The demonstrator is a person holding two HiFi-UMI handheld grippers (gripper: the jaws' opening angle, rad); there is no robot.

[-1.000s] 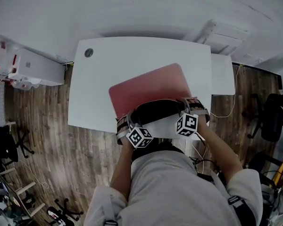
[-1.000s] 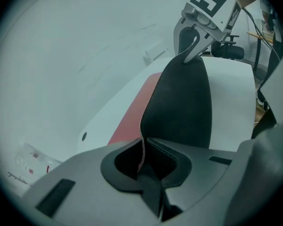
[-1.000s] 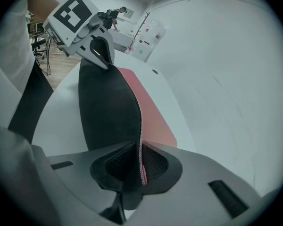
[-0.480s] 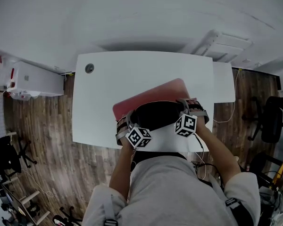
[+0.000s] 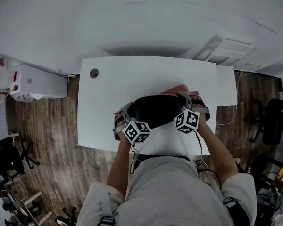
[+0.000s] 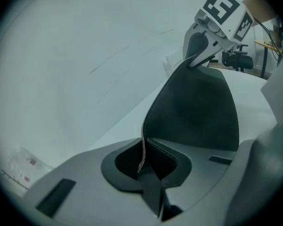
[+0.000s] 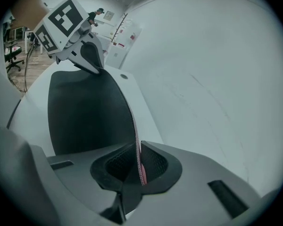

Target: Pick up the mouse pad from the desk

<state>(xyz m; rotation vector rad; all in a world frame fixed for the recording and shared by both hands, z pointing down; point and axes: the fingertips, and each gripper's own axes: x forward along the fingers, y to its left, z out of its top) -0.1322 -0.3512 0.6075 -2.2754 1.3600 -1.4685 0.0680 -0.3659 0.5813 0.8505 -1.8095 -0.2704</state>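
Head view: holding the mouse pad [image 5: 155, 109] arched over the white surface [image 5: 108, 98], dark underside up, stretched sideways between left tongs [image 5: 120, 118] and right tongs [image 5: 194, 102].

Left gripper view: clamping the pad's thin edge, with its length running right.

Right gripper view: clamping likewise, with its length running left.
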